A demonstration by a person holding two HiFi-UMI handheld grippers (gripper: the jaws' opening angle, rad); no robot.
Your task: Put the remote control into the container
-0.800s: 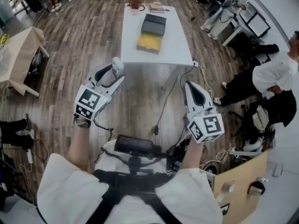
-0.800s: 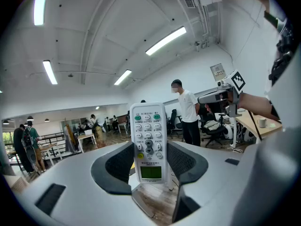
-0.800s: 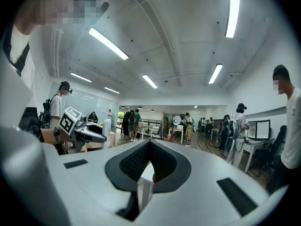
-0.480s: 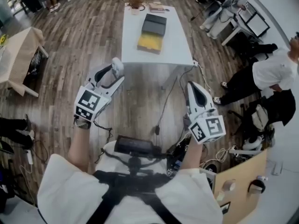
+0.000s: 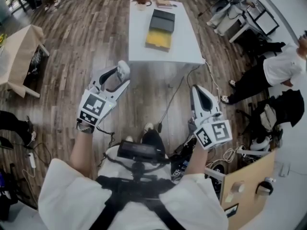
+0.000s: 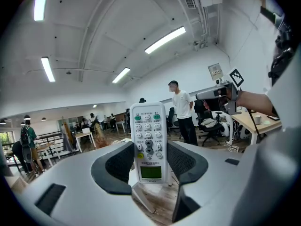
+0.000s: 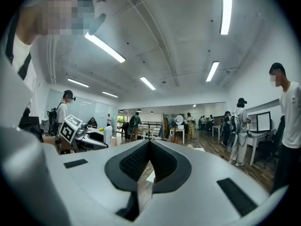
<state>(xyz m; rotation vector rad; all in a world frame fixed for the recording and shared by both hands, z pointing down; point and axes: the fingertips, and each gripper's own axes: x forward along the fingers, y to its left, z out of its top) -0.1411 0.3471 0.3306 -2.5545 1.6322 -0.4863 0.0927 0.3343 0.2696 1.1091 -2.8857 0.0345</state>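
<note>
A white remote control (image 6: 148,142) with green buttons stands upright between the pads (image 6: 120,161) of my left gripper (image 6: 149,163), which is shut on its lower half. In the head view the left gripper (image 5: 118,75) is raised at the left, the remote's tip (image 5: 123,69) showing at its front. My right gripper (image 5: 199,92) is held at the right, shut and empty, its pads (image 7: 162,164) meeting. The container, a dark box (image 5: 162,20) with a yellow part (image 5: 159,40), lies on a white table (image 5: 182,47) ahead, well beyond both grippers.
Wooden floor with a cable (image 5: 172,97) runs between me and the table. A beige table (image 5: 19,49) stands at the left. A person in a white shirt (image 5: 283,66) sits at the right by desks. A plywood board (image 5: 244,186) is at the lower right. A potted plant (image 5: 141,3) stands at the table's far end.
The table and container have slid a little lower and nearer in the head view. A shoe has come into view below. Both grippers keep their pose; the left one still grips the remote.
</note>
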